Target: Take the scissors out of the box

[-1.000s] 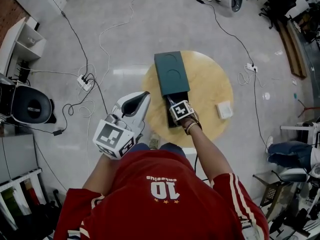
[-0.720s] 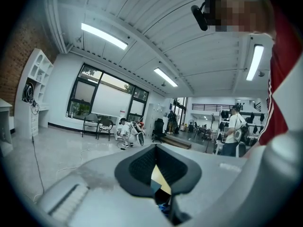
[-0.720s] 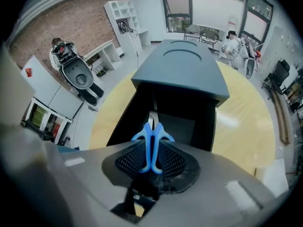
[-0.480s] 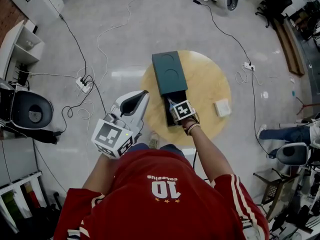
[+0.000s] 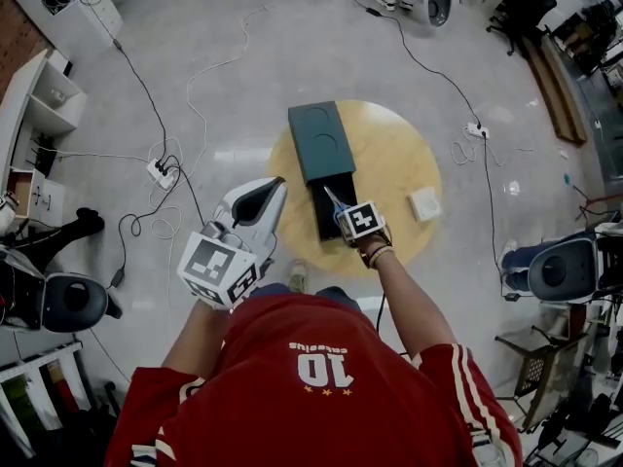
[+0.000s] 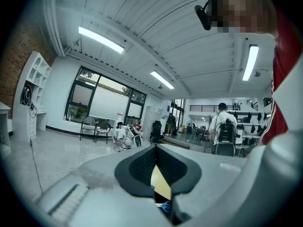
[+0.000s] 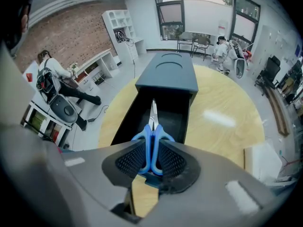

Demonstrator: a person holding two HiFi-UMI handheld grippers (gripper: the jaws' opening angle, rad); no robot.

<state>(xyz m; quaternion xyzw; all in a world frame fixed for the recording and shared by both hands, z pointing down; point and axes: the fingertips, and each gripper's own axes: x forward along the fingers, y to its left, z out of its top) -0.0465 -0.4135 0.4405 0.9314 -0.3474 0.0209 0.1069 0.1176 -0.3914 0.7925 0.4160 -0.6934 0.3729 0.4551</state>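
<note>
Two grippers, two different poses. My right gripper (image 5: pixel 352 220) hangs over the round wooden surface (image 5: pixel 399 154). It is tipped steeply downward above the open end of the dark green box (image 5: pixel 319 142), and my forearm reaches out to it from my red sleeve. Its jaws are clamped on the blue handles of the scissors (image 7: pixel 153 132), one pad on each side. The blades point away from me toward the covered end of the box. The scissors hang over the box's black inside, and I cannot tell whether they touch its bottom or are clear of it.

My left gripper (image 5: pixel 265 195) is held about level, off the left edge of the surface and over the floor, aimed out into the room. Its jaws are together with nothing between them.

In the head view, the marker cube on my right gripper covers its jaws and the scissor handles, so only the thin blades show past it. In the right gripper view, the pads hide the sides of the handle loops. Most of my left forearm is lost behind my shirt.

A white square thing (image 5: pixel 424 203) lies on the surface to the right of the box, well apart from it. It is too small for me to say what it is, and in the right gripper view my gripper's body cuts it off.
</note>
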